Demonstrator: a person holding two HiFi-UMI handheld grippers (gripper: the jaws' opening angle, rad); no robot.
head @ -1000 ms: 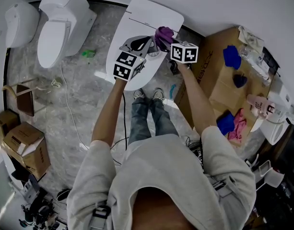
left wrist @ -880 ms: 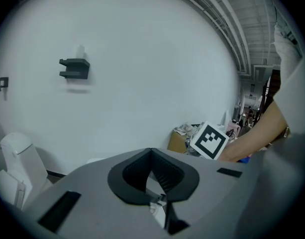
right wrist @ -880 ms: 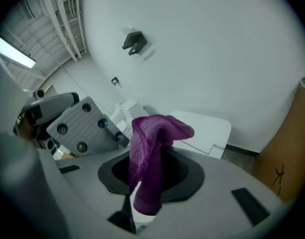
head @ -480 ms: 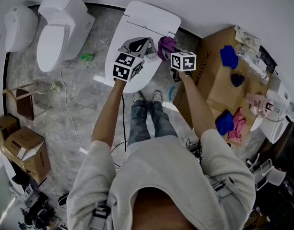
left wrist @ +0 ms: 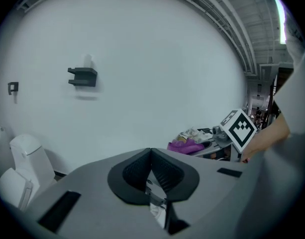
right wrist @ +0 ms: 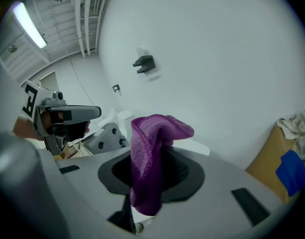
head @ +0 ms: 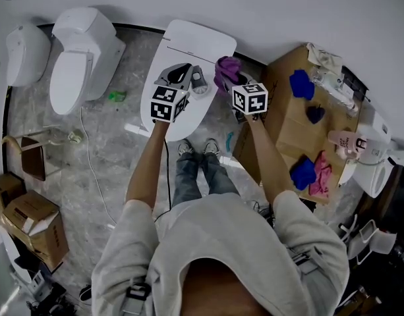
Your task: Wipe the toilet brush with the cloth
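My right gripper (head: 228, 76) is shut on a purple cloth (head: 226, 68), held up over a white toilet lid (head: 196, 41). In the right gripper view the cloth (right wrist: 151, 156) stands bunched between the jaws and droops over them. My left gripper (head: 186, 76) is level with it on the left, a short gap apart. Its jaws meet in the left gripper view (left wrist: 151, 158), and I see nothing held between them. That view also shows the purple cloth (left wrist: 185, 146) and the right gripper's marker cube (left wrist: 239, 128) off to the right. No toilet brush shows in any view.
Two more white toilets (head: 82, 52) (head: 25, 45) stand on the marble floor at left. A cardboard box (head: 288, 125) at right carries blue cloths (head: 300, 84) and a pink cloth (head: 320, 176). Cardboard boxes (head: 30, 221) sit at the lower left. A black bracket (left wrist: 82, 76) hangs on the white wall.
The head view has shifted, so everything sits lower in the picture. Both grippers keep the same poses beside each other, and the right one still holds the cloth.
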